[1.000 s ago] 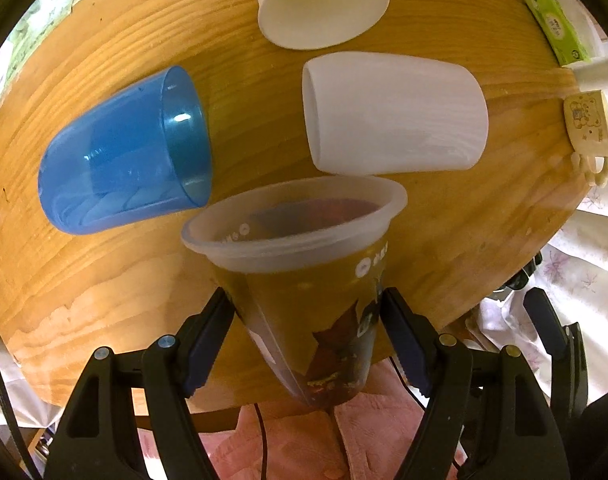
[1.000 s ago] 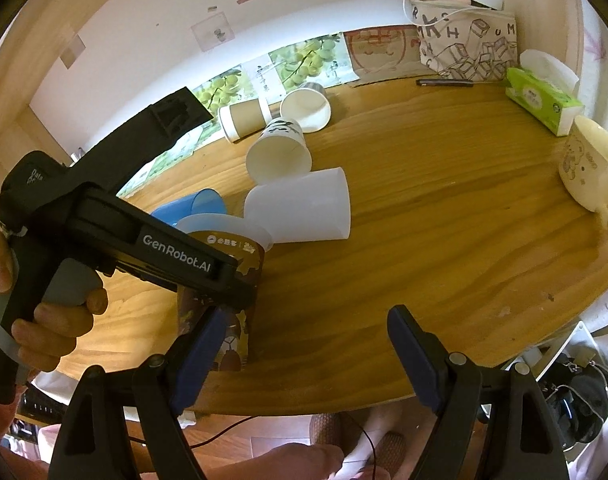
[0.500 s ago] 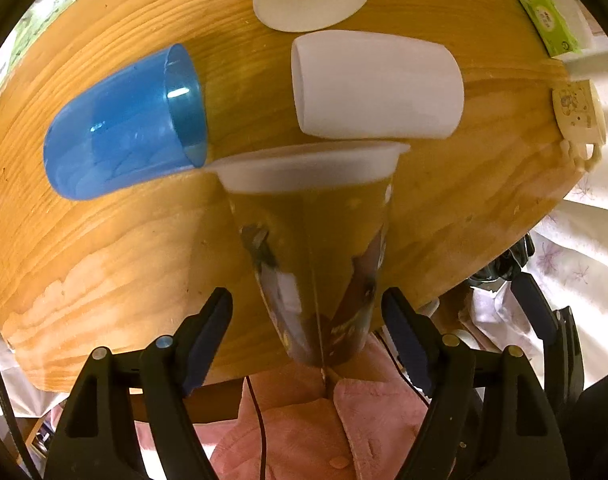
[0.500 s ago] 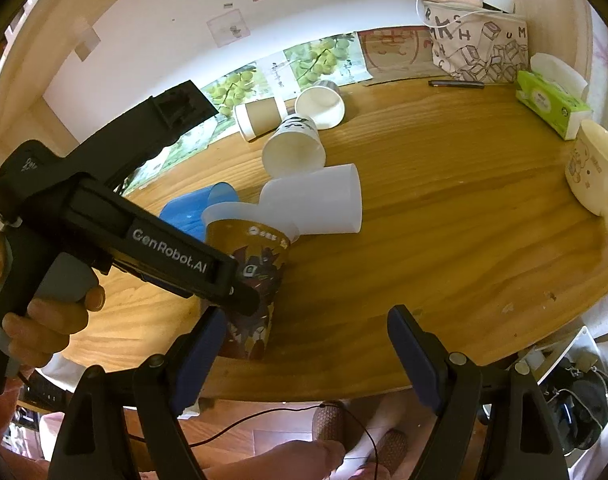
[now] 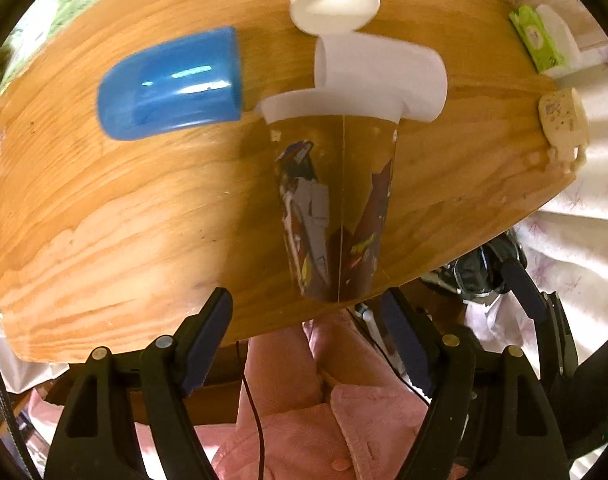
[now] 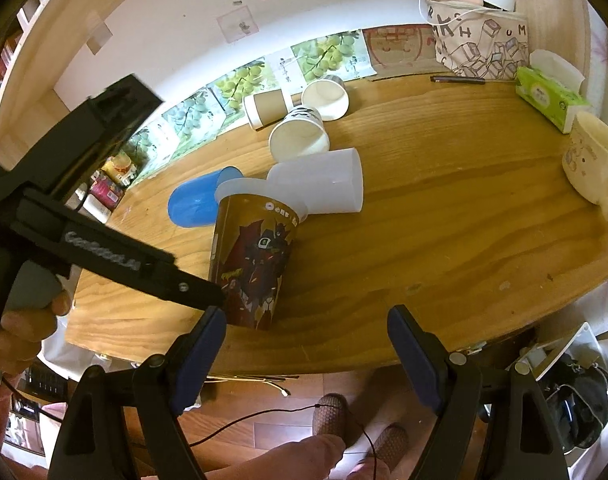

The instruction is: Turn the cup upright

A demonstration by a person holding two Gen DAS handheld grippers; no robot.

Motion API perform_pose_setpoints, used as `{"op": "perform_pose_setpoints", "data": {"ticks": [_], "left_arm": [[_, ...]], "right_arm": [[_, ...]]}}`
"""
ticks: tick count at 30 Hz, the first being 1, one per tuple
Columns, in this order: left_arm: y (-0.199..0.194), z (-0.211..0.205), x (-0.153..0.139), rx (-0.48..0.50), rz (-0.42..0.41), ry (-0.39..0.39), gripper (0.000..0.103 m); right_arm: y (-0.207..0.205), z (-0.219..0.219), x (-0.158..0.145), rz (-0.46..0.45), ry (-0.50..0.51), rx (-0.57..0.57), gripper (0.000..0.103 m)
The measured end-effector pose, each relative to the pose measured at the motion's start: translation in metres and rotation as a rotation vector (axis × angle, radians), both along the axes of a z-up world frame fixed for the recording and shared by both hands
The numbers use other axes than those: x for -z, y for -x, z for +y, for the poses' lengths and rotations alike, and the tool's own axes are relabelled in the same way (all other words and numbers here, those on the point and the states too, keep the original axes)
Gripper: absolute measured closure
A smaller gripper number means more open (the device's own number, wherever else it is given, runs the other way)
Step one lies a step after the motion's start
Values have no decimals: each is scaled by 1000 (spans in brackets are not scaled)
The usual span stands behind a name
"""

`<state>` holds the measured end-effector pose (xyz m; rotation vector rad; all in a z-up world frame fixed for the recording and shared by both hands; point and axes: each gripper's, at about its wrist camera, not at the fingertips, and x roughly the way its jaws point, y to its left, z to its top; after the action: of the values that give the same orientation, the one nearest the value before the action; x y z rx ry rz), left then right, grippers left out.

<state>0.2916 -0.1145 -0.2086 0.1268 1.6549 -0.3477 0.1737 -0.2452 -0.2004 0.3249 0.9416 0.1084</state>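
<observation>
Currently: 1 printed cup upright near table edge. Left gripper jaws apart, right gripper likewise; risk: clipping cup topples it.

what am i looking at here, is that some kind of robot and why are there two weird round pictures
No robot: a person holds a trigger-handled tool in each hand, each with two fingers and a wide-angle camera looking along them. That explains the round pictures.

One picture looks from the left gripper, the other from the right gripper. Both are open and hold nothing.

On the wooden table a printed brown cup stands upright, just beyond the left gripper's fingers. Behind it a blue cup and a white cup lie on their sides, with paper cups further back. A cream mug and a green tissue pack sit to the right.
</observation>
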Motion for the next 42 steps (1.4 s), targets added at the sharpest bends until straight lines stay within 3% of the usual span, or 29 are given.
{"op": "perform_pose_setpoints", "data": {"ticks": [4,10,15,22,26,30,35,42], "left_arm": [[13,15,-19,-51,-102,20,23],[33,45,-49,-100,-319,3,23],[44,61,-55,-137,-423,-8,23],[71,91,-66,-305,-617,18,23],[76,106,-67,-355,-653,28,23],[81,119,-69,-432,-701,-13,23],[86,140,-72,-525,-740,18,23],[78,147,-67,-502,-758,-17,23]], "right_arm": [[2,0,-6,-15,-17,6,19],[4,6,-16,-51,2,-4,19],[2,13,-23,-90,16,-23,19],[-6,18,-30,-126,-33,-32,19],[-14,19,-32,-141,-48,-26,19],[-24,24,-31,-154,-47,-16,19],[-37,32,-26,-152,-54,-1,19],[-57,48,-12,-126,-60,9,19]]}}
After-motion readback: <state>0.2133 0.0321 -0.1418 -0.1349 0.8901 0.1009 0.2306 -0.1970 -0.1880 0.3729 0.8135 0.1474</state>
